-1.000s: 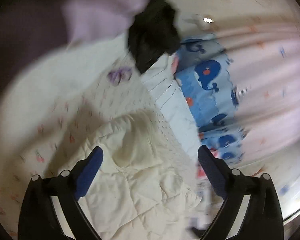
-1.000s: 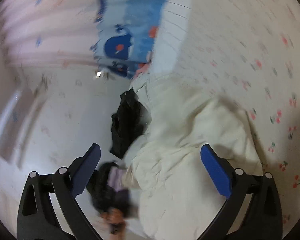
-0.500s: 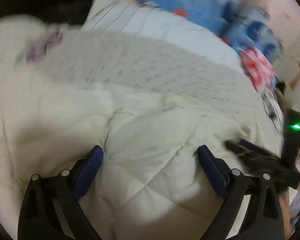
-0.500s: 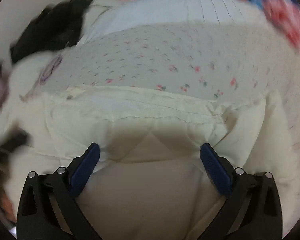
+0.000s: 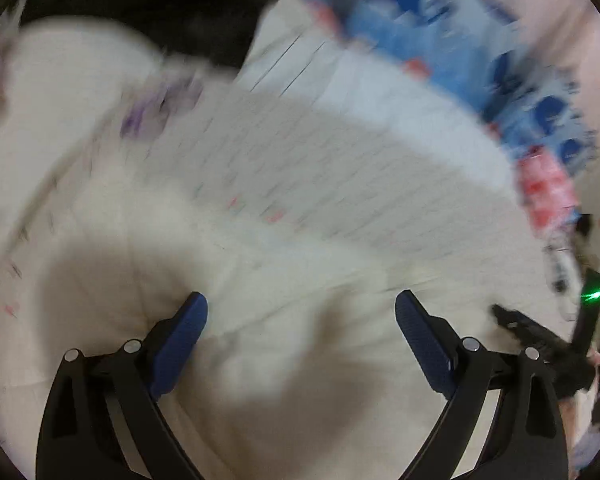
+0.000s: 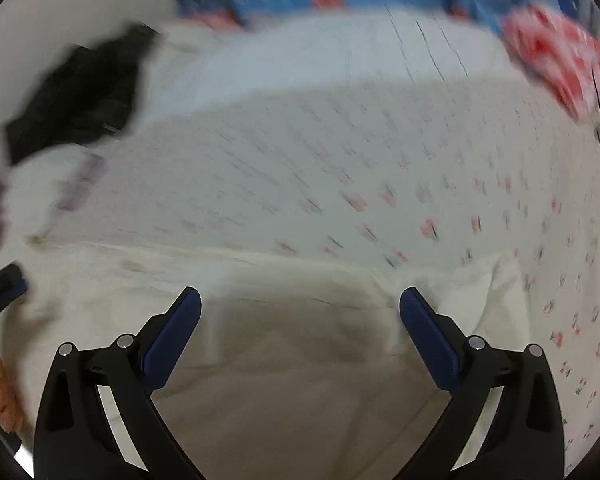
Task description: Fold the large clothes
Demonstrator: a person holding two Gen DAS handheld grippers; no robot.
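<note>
A large cream quilted garment point(image 5: 292, 360) lies on the bed under both grippers; it also shows in the right wrist view point(image 6: 300, 360). My left gripper point(image 5: 300, 312) is open and empty just above the cream cloth. My right gripper point(image 6: 300, 308) is open and empty over the garment's far edge. The right gripper's black frame with a green light point(image 5: 540, 332) shows at the right of the left wrist view. Both views are blurred by motion.
The bed sheet with small cherry print point(image 6: 380, 160) stretches beyond the garment. A black garment point(image 6: 80, 92) lies at the far left near the wall. A blue whale-print blanket point(image 5: 440, 28) and a red-and-white cloth point(image 6: 556, 64) lie at the head of the bed.
Both grippers have swung from looking across the room down onto the cream garment, then shifted a little over it. Both stay open and empty.
</note>
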